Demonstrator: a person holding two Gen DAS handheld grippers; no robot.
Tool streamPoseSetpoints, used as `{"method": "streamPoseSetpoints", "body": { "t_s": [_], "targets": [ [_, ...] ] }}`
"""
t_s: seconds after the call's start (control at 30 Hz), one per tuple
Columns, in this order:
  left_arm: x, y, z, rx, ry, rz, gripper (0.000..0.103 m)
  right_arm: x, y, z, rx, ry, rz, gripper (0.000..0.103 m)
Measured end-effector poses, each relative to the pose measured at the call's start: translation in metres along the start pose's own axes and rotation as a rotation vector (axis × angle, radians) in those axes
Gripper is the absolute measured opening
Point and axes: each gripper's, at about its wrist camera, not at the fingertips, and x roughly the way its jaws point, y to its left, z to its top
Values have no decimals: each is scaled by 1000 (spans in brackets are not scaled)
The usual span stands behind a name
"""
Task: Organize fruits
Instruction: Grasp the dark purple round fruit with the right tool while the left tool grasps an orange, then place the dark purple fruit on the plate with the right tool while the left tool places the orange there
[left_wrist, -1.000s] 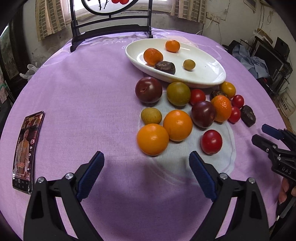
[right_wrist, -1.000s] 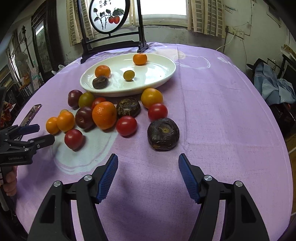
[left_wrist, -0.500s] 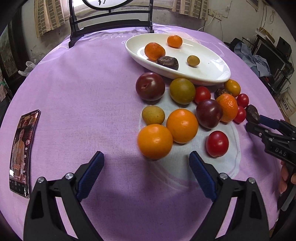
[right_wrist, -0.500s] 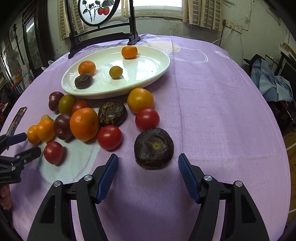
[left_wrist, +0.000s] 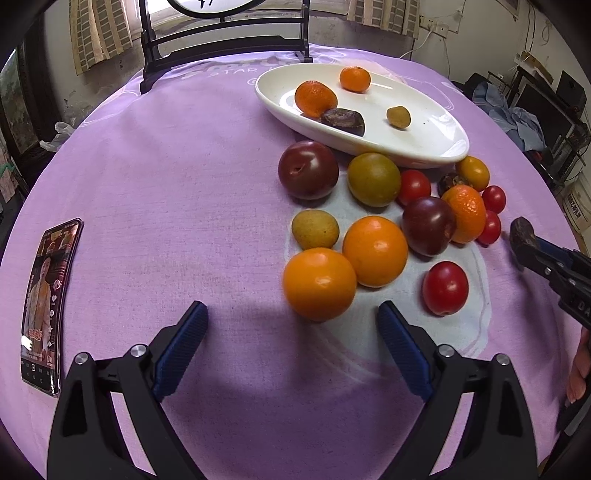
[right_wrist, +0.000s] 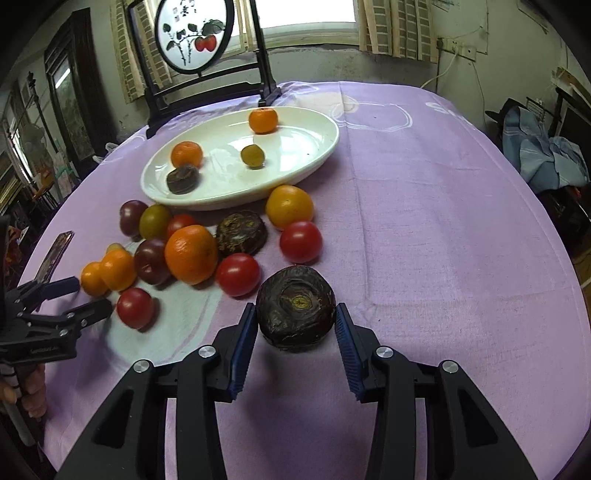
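Nearest us of all the loose fruit short of the plate (right_wrist: 325, 155), the dark fruit (right_wrist: 295, 308) sits on the purple cloth (right_wrist: 443, 240) with our right gripper (right_wrist: 295, 332) around it. Its jaws have just been closing, and the blue pads (right_wrist: 245, 343) now stand at either flank of the fruit, the left one about touching, the right one with a sliver of gap or none; we cannot tell whether they press yet. We judge the step in hand to be the pick of this dark fruit, bound for the plate, where two tangerines, a small green-yellow fruit and another dark one already lie. Our left gripper (left_wrist: 291, 343) hangs wide open and empty, on the side of the pile away from the plate, an orange (left_wrist: 319, 282) just ahead of its gap. A phone (left_wrist: 48, 306) lies well off from the plate. Next move, as we read it: finish the squeeze until the fruit is firmly seated, lift clear of the red tomato (right_wrist: 238, 274) just beside it toward the plate, carry over the pile and set down in a bare part of the plate. The fruit looks round and wrinkled, so a gentle grip seems wise.
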Motion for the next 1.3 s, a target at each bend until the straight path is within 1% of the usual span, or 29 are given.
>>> {"method": "streamPoseSetpoints", "body": {
  "t_s": [0.07, 0.13, 0.2, 0.3, 0.33, 0.37, 0.4, 0.43, 0.47, 0.53, 0.67, 0.93, 1.13, 1.3],
  "targets": [
    [2, 1, 2, 2, -3, 2, 90, -2, 3, -1, -10, -1, 16, 43],
    [3, 0, 3, 13, -7, 4, 87, -4, 6, -3, -20, 2, 26, 43],
    [5, -1, 5, 23, -10, 11, 86, -3, 9, -4, -27, 7, 35, 43],
    [5, -3, 7, 35, -21, 11, 77, -3, 12, -6, -32, 12, 43, 43],
    [5, -5, 9, 42, -26, 10, 71, -3, 13, -6, -34, 13, 44, 43],
    [4, -6, 9, 48, -32, 8, 62, -3, 13, -7, -35, 15, 47, 43],
    [3, -7, 10, 54, -38, 6, 57, -3, 14, -7, -34, 17, 53, 43],
    [1, -9, 10, 63, -46, -1, 45, -3, 14, -7, -34, 18, 59, 43],
    [-1, -12, 10, 75, -49, -13, 36, -5, 16, -7, -38, 16, 64, 43],
    [-4, -17, 8, 91, -49, -3, 36, -7, 18, -7, -44, 11, 71, 43],
    [-14, -20, 4, 95, -57, -29, 36, -12, 20, -7, -56, 1, 82, 43],
    [-47, -27, 7, 118, -133, -57, 36, -23, 31, 2, -90, -33, 101, 43],
    [-59, -31, 17, 138, -170, -57, 36, -33, 41, 17, -136, -77, 108, 43],
    [-60, -33, 36, 142, -183, -58, 36, -37, 47, 37, -175, -116, 106, 43]
  ]
}}
